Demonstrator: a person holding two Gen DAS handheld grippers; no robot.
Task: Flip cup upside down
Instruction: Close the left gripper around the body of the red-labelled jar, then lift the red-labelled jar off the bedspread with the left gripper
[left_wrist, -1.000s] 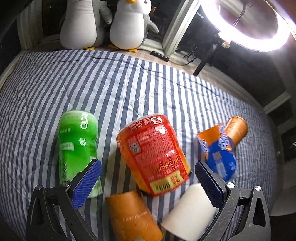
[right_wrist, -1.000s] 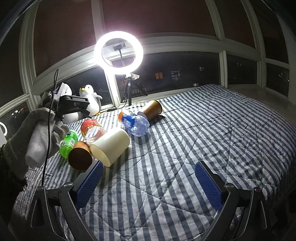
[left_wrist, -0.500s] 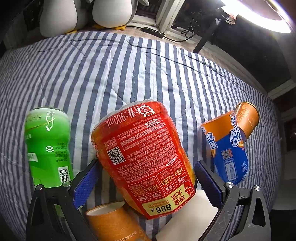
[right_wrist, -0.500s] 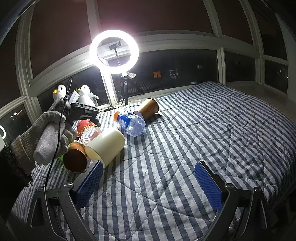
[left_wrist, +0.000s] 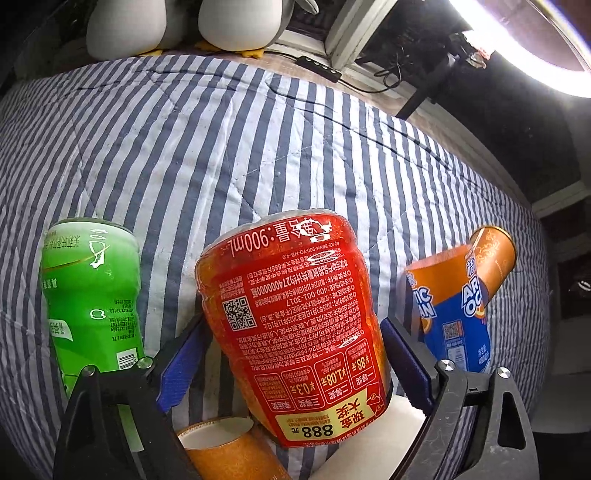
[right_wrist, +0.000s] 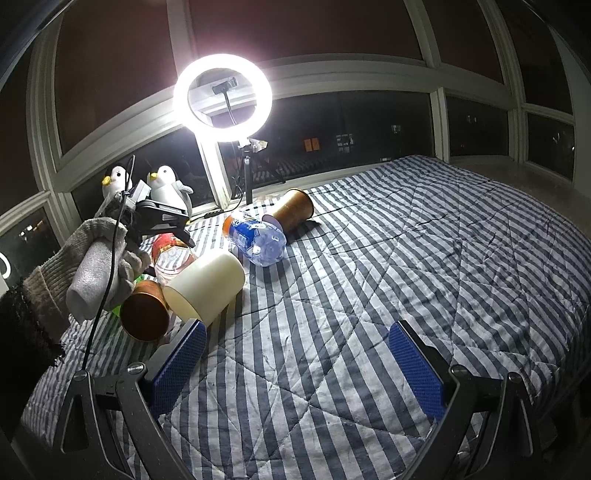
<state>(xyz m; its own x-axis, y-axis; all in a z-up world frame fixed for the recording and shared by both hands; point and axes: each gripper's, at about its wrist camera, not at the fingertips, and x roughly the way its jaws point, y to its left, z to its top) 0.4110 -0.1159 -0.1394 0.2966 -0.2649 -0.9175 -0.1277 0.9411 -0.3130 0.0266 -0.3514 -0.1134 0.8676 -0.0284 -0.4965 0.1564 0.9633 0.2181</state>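
Observation:
Three cups lie on their sides on the striped quilt (right_wrist: 369, 258): a cream cup (right_wrist: 207, 284) (left_wrist: 369, 443), a copper cup (right_wrist: 146, 314) (left_wrist: 229, 454) beside it, and a second copper cup (right_wrist: 293, 210) (left_wrist: 493, 258) farther off. My left gripper (left_wrist: 295, 325), held by a gloved hand (right_wrist: 92, 266), has both blue pads against the sides of a red-labelled bottle (left_wrist: 295, 325) (right_wrist: 171, 254) lying just past the two near cups. My right gripper (right_wrist: 295, 365) hangs open over bare quilt, right of the cream cup.
A green bottle (left_wrist: 92, 295) lies left of the red one and a blue-labelled bottle (left_wrist: 450, 314) (right_wrist: 258, 240) to its right. Two plush penguins (right_wrist: 166, 181) and a ring light (right_wrist: 223, 96) stand by the window. Open quilt stretches right.
My left gripper has come down and forward over the red bottle, and its fingers have narrowed onto the bottle's sides. The right gripper has barely shifted and stays open.

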